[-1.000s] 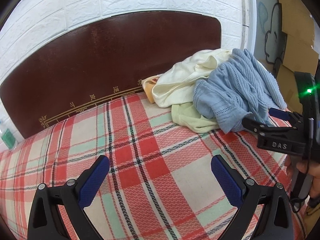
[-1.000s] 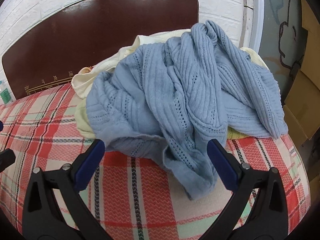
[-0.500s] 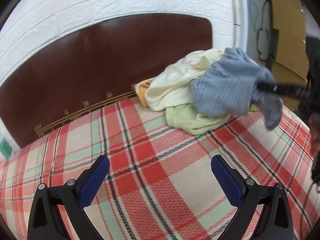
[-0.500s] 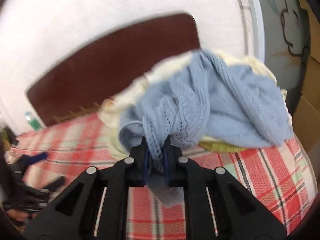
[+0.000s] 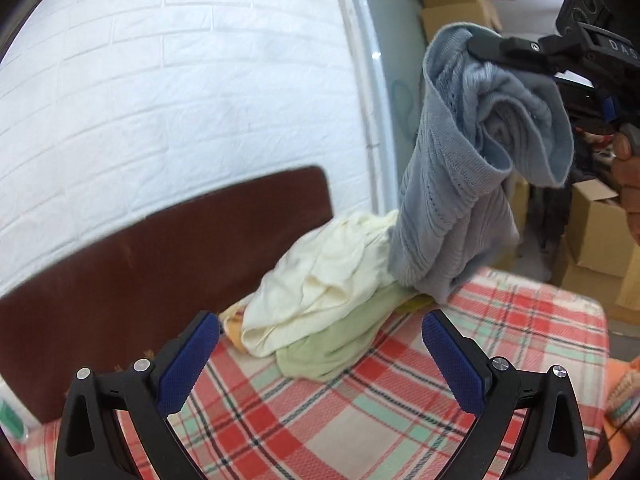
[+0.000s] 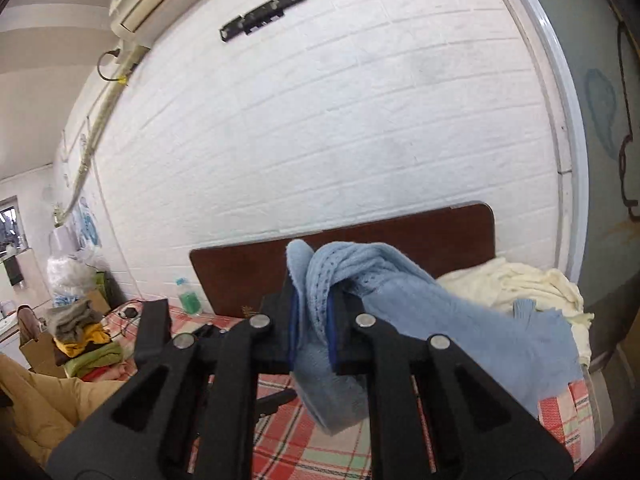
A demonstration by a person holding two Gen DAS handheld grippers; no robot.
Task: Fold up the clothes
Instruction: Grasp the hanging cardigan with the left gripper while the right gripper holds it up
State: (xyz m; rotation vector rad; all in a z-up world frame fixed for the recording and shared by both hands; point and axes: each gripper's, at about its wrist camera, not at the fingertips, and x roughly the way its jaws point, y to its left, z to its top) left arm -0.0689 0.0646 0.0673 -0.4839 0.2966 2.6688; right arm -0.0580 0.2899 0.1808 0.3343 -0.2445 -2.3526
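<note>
**Q:** So what do the right tongs (image 6: 314, 330) have?

**A:** Their blue pads are pressed together on a bunched fold of a light blue ribbed knit sweater (image 6: 440, 320). From the left wrist view, the right tongs (image 5: 486, 50) hold it high above the bed, and the blue sweater (image 5: 460, 184) hangs down in a long column. Its lower end touches the pile of clothes below.

**Q:** What is in that pile?

**A:** A cream-white crumpled knit garment (image 5: 320, 280) lies on top of a pale green soft garment (image 5: 340, 344). A bit of orange-yellow fabric (image 5: 234, 320) peeks out at the pile's left edge. They sit at the head of the bed, against a dark brown wooden headboard (image 5: 120, 264).

**Q:** And the left tongs (image 5: 320, 364)?

**A:** Spread wide apart, holding nothing, low over the red, white and mint plaid bedcover (image 5: 360, 420), near the pile but not touching it.

**Q:** Anything around the bed?

**A:** A white brick wall (image 5: 180, 100) behind the headboard, and brown cardboard boxes (image 5: 596, 232) to the right.
</note>
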